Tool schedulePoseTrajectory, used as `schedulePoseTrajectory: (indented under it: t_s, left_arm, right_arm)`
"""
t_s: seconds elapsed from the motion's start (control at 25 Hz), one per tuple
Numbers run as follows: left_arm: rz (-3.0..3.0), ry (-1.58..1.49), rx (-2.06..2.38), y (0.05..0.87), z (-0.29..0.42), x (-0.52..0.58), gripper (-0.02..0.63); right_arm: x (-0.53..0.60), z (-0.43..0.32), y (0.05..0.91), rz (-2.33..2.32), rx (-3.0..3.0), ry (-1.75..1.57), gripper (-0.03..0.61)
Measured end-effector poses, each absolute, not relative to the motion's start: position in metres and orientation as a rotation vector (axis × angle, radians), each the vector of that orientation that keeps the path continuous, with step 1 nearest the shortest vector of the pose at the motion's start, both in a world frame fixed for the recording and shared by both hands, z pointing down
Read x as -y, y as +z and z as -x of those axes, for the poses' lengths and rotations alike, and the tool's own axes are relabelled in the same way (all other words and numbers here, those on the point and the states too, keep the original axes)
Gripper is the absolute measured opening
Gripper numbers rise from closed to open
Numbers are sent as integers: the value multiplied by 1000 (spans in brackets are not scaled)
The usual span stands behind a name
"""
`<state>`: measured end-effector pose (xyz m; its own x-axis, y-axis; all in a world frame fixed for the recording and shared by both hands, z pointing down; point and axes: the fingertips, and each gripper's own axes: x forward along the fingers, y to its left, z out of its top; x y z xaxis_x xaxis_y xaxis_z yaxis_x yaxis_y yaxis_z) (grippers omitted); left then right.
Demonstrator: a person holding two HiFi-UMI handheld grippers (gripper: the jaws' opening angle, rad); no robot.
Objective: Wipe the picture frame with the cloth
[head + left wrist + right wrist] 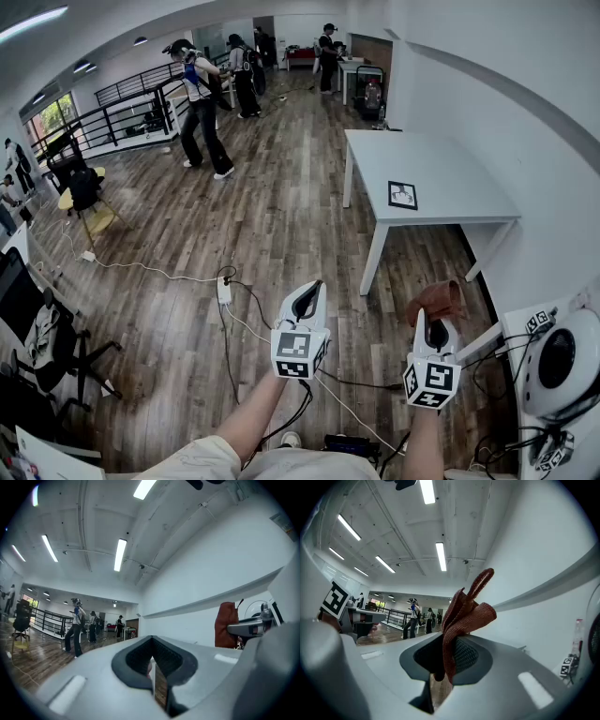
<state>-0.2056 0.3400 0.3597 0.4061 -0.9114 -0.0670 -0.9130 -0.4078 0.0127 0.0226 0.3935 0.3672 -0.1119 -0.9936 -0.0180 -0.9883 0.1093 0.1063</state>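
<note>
- White table [448,173] stands against the wall, well beyond both grippers.
- Left gripper [309,287], jaws pressed together on nothing.
- Right gripper [436,326] pinches a rust-red cloth [434,300], which sticks up above its jaws.
- Picture frame [402,195] lies flat on the table.

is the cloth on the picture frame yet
No, the cloth is pinched in the right gripper, well short of the picture frame lying on the white table.

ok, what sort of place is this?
Probably a large open office or lab hall, not a home: plank floor with loose cables, a white table, a black railing, and several people standing about.
</note>
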Motion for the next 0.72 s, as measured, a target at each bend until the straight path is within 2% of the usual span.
schedulePoseTrajectory:
  t_s: [0.72]
  left_arm:
    - [2618, 80, -1689, 364, 198, -343, 0]
  right_arm:
    - [-394, -28, 373, -2063, 2298, -111, 80]
